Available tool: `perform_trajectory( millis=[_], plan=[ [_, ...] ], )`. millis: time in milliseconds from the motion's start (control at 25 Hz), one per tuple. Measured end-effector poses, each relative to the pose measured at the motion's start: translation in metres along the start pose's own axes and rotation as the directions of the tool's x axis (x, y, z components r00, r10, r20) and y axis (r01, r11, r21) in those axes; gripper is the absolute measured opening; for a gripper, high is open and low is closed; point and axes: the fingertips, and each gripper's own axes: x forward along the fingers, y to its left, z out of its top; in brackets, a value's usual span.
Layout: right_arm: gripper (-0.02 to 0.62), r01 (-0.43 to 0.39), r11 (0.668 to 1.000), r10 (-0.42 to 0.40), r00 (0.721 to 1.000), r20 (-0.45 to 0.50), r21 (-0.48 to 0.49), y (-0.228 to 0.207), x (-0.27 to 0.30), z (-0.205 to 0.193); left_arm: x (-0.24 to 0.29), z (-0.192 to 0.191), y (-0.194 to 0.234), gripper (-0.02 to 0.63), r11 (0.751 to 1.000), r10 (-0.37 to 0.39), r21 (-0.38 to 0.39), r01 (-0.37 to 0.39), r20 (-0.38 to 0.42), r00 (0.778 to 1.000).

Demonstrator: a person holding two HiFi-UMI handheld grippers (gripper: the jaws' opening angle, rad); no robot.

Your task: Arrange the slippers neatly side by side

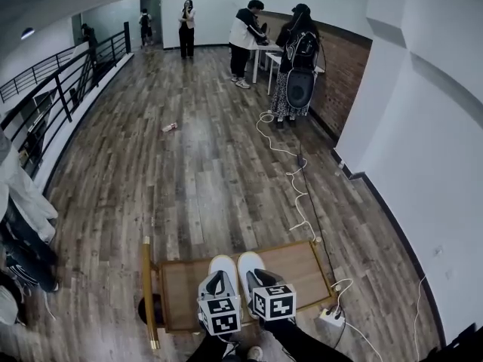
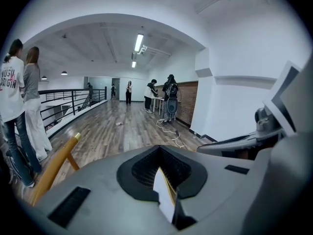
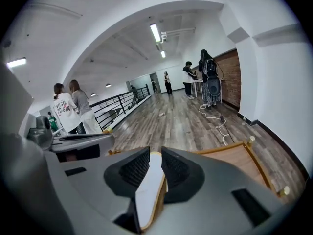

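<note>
The two white slippers lie side by side at bottom centre of the head view, toes pointing up-frame. The left slipper [image 1: 223, 265] and right slipper [image 1: 250, 263] are close to touching on the bare wooden table [image 1: 302, 266]. The left gripper [image 1: 219, 283] is pinched on the heel edge of the left slipper, and the right gripper [image 1: 261, 280] on the right one's.

To my eye the pair looks about squared up, so the danger is in the letting go. If one jaw catches the soft edge as it draws back, that slipper could get dragged askew or away from its mate.

Only the head view shows both slippers together and how they line up. From above, the marker cubes hide the grip itself. The gripper views show it plainly: a thin white edge with a tan sole line squeezed between dark pads. The left gripper view also shows two people [image 2: 24, 102] standing at frame left by the railing [image 2: 73, 99].
</note>
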Motion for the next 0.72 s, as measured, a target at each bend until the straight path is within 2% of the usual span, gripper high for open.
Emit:
perform_trajectory(
  millis=[320,400,480,720],
  plan=[
    [0.07,0.012,0.998,-0.006,0.995,0.103,-0.057,0.008,-0.019,0.021,-0.005,0.019,-0.004,-0.002,1.0,0.006,0.0,-0.006,0.019,1.0],
    [0.026,0.023,0.997,-0.015,0.993,0.12,-0.069,0.007,-0.025,0.021,-0.01,0.021,-0.005,-0.002,1.0,0.009,0.0,-0.009,0.025,1.0],
    [-0.002,0.029,0.997,-0.02,0.992,0.125,-0.073,0.007,-0.028,0.019,-0.012,0.022,-0.005,-0.002,1.0,0.01,0.005,-0.01,0.035,0.999],
    [-0.002,0.019,0.995,-0.006,0.992,0.128,-0.094,0.011,-0.034,0.017,-0.017,0.017,-0.007,-0.002,1.0,0.006,0.009,-0.007,0.036,0.999]
  ],
)
